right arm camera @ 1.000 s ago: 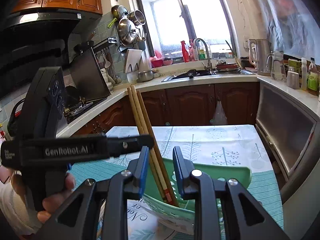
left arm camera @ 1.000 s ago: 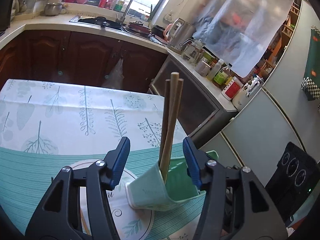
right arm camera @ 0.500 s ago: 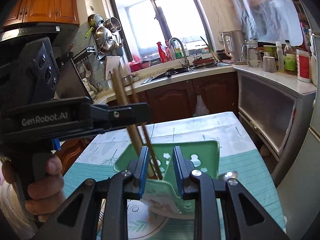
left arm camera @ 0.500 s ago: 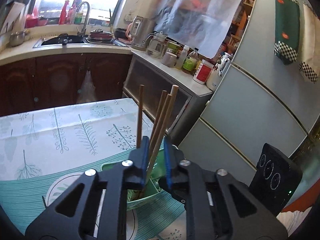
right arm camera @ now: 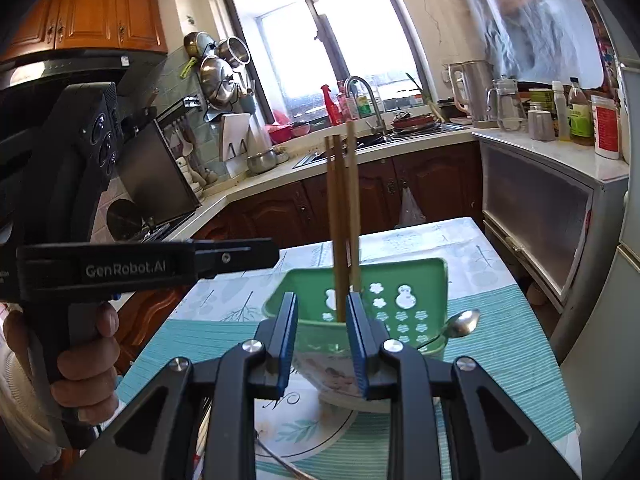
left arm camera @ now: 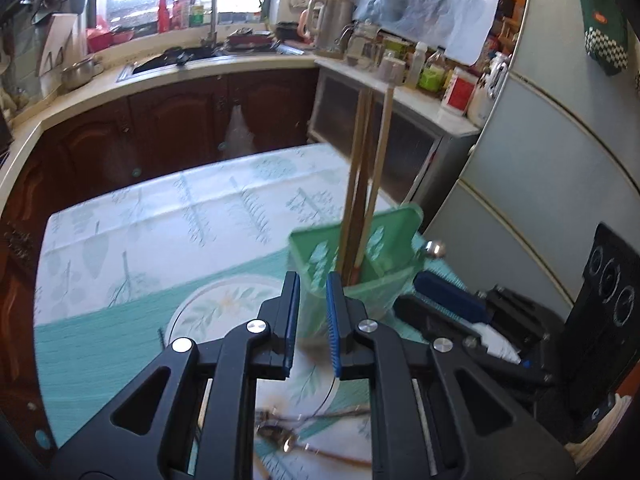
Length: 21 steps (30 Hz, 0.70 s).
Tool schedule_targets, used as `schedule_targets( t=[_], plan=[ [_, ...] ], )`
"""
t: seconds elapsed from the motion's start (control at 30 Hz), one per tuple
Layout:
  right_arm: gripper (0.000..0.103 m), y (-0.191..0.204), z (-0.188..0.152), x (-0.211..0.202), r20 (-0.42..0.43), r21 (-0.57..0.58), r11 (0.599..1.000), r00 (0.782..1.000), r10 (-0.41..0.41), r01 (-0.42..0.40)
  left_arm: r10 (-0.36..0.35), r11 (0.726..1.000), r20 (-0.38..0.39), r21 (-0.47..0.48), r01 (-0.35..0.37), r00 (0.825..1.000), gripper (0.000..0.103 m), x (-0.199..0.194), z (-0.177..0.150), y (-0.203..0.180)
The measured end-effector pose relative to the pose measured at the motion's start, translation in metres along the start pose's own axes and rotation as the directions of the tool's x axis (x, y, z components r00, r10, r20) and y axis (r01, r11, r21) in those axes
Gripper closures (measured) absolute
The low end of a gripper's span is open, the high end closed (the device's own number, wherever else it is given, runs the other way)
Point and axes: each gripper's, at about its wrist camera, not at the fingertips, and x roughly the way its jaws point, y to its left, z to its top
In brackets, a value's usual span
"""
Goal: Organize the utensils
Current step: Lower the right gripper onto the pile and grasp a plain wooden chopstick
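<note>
Cloth printed with pale leaf sprigs covered the bench, and a teal striped placemat lay across its near end. A round plate with a floral pattern sat on the placemat.

The green perforated plastic utensil holder was positioned over the plate, just beyond both sets of jaws. Whether its base rested on the plate could not be determined. Wooden chopsticks stood nearly upright in its left compartment, their tops well above the rim.

The right hand-held gripper was closed partway, with its blue pads pressed on either side of the near end of the holder.

The left hand-held gripper was nearly closed. Only a narrow gap separated its pads, and nothing was between them. In the right wrist view it sat to the left of the holder, clear of it, carried by a hand wrapped around its grip.

A metal spoon lay just beside the right wall of the holder, bowl raised. Further metal utensils lay blurred on the placemat beneath the left jaws.
</note>
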Motion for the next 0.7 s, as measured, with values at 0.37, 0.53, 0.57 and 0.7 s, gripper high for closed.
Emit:
schedule_targets(
  t=[0.37,0.53,0.57,0.7],
  plan=[
    [0.079,0.045,-0.021,0.001,-0.139,-0.060,0.997,0.990,0.039,-0.047,0.077,0.987,-0.088,-0.136,-0.088,0.993,0.062,-0.031,-0.088,0.043],
    [0.079,0.060,-0.026,0.006,-0.227,-0.060,0.996,0.973,0.046,-0.061,0.129,0.966,-0.107,-0.213,-0.150,0.986,0.062,-0.046,-0.113,0.073],
    [0.079,0.063,-0.027,0.008,-0.246,-0.060,0.996,0.968,0.047,-0.064,0.139,0.961,-0.120,-0.225,-0.163,0.983,0.062,-0.047,-0.117,0.080],
    [0.079,0.071,-0.033,0.019,-0.326,-0.040,0.996,0.943,0.066,-0.084,0.160,0.942,-0.178,-0.266,-0.205,0.971,0.062,-0.045,-0.130,0.105]
  ],
)
